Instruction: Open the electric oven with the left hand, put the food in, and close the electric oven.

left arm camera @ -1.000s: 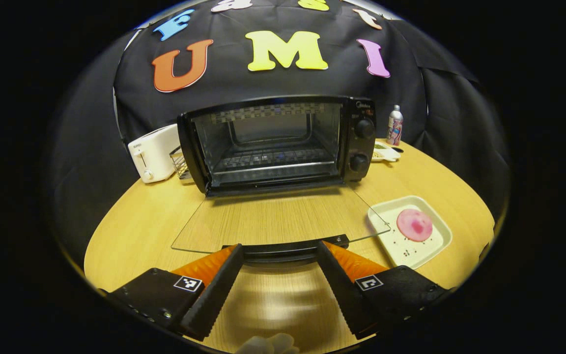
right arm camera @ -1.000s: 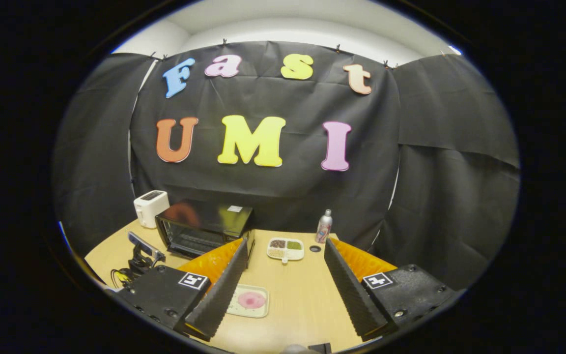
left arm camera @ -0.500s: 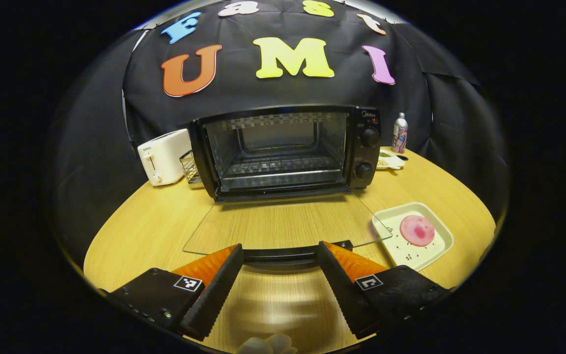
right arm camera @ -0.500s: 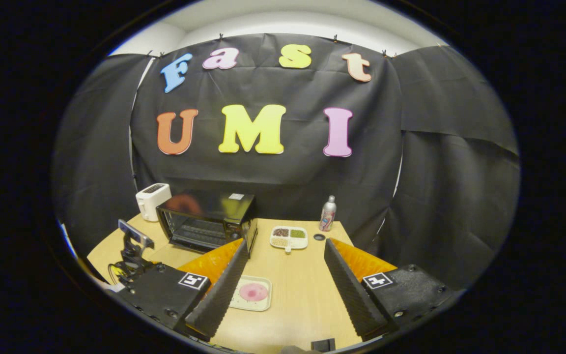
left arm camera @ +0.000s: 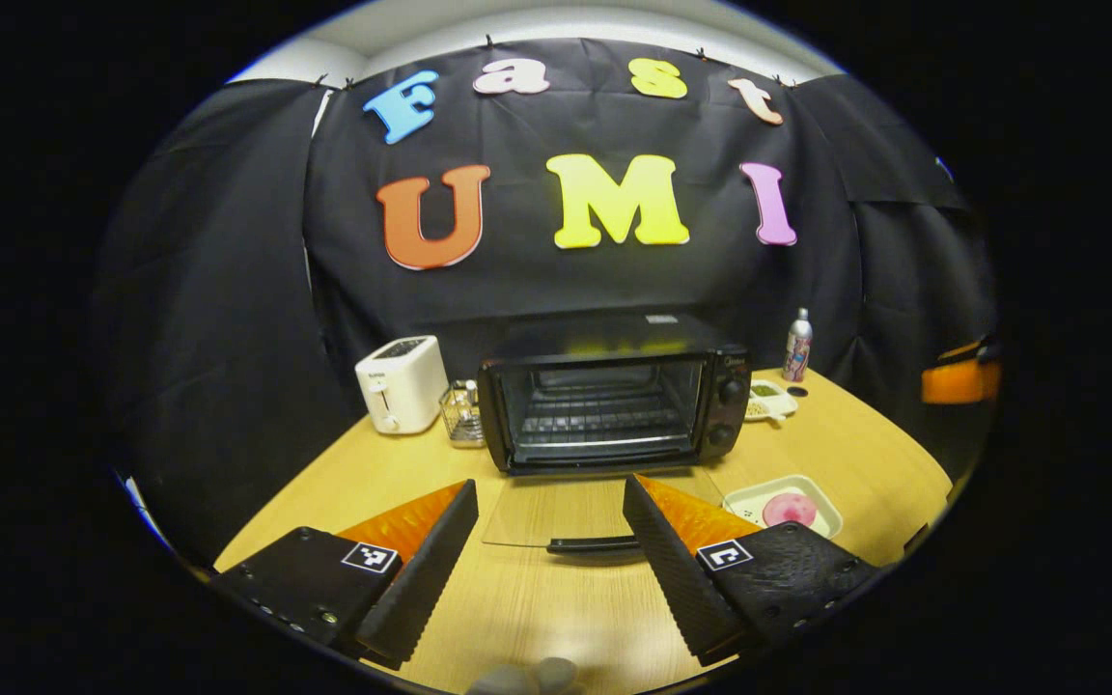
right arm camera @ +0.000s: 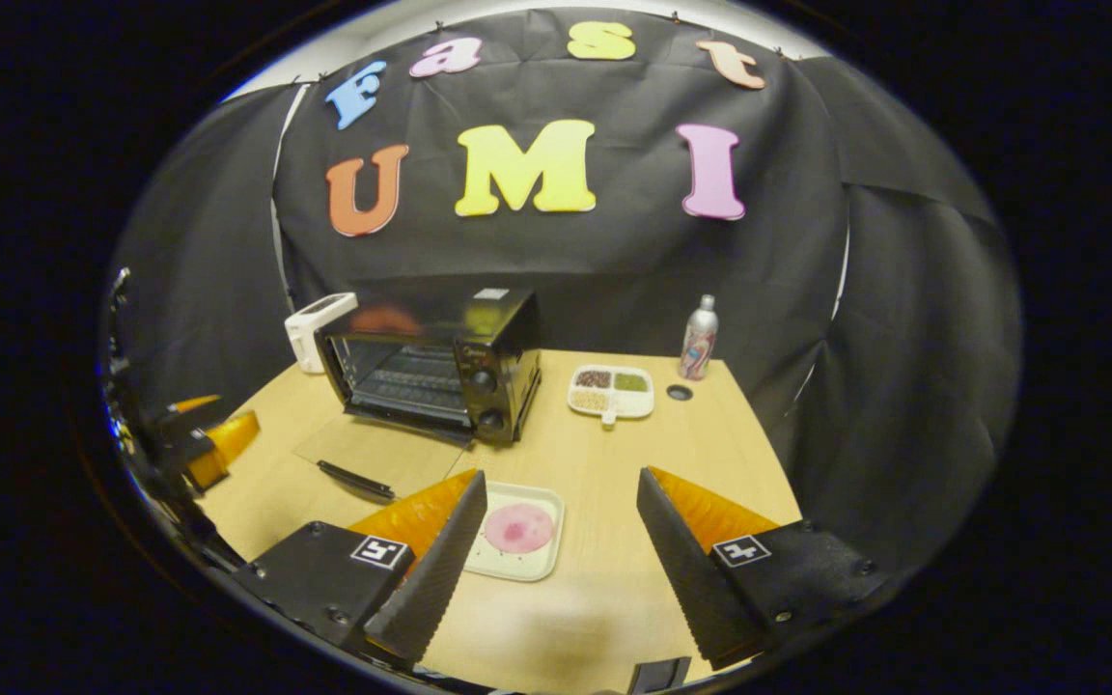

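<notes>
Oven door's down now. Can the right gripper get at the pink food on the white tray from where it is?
Probably yes. The right gripper is open and hangs above the table with the pink food on its white tray just ahead of its fingers. Nothing stands between them; the open oven door lies off to the side.

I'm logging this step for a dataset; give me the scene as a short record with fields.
oven: door open, lying flat on the table
food: pink, on white tray, outside oven
left tool: open, empty, short of door handle
right tool: open, empty, above table near tray
toaster: beside oven
step done: oven opened
</notes>
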`<state>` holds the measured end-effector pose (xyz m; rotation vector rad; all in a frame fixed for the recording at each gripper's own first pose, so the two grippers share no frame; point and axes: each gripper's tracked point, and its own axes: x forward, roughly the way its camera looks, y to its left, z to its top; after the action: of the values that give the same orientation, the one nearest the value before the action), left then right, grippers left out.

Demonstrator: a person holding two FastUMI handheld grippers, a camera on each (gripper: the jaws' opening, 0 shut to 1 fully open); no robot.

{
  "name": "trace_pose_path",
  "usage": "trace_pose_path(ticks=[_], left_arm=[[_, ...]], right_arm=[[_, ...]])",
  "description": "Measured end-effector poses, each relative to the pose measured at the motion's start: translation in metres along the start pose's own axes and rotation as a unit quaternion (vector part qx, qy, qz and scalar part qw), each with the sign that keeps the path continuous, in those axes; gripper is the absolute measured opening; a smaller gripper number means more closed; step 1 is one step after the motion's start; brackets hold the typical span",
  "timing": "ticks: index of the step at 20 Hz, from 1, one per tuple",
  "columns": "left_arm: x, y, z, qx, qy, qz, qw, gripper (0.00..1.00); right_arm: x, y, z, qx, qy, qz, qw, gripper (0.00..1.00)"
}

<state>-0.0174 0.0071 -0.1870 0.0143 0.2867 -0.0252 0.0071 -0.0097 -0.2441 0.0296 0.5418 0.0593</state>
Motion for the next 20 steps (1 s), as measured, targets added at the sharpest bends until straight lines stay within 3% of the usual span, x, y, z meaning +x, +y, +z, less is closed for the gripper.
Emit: trace_pose_path(ticks=[6, 9, 12, 17, 20], left_arm=[[-0.053, 0.009, 0.059, 0.001, -0.038, 0.018, 0.999, 0.96], [-0.069, 0.005, 0.076, -0.004, -0.044, 0.028, 0.999, 0.96], [-0.077, 0.002, 0.083, -0.004, -0.05, 0.041, 0.998, 0.96], [-0.079, 0.004, 0.078, -0.011, -0.03, 0.075, 0.997, 0.96], [-0.081, 0.002, 0.08, -0.017, -0.025, 0.094, 0.995, 0.97]], right_arm=[[0.065, 0.003, -0.053, 0.005, 0.078, 0.036, 0.996, 0.99], [0.096, -0.001, -0.076, 0.025, 0.12, 0.045, 0.991, 0.89], [0.119, -0.003, -0.098, 0.056, 0.167, 0.056, 0.983, 0.7], [0.139, -0.002, -0.125, 0.073, 0.222, 0.076, 0.969, 0.49], [0.144, 0.003, -0.135, 0.092, 0.251, 0.09, 0.959, 0.24]])
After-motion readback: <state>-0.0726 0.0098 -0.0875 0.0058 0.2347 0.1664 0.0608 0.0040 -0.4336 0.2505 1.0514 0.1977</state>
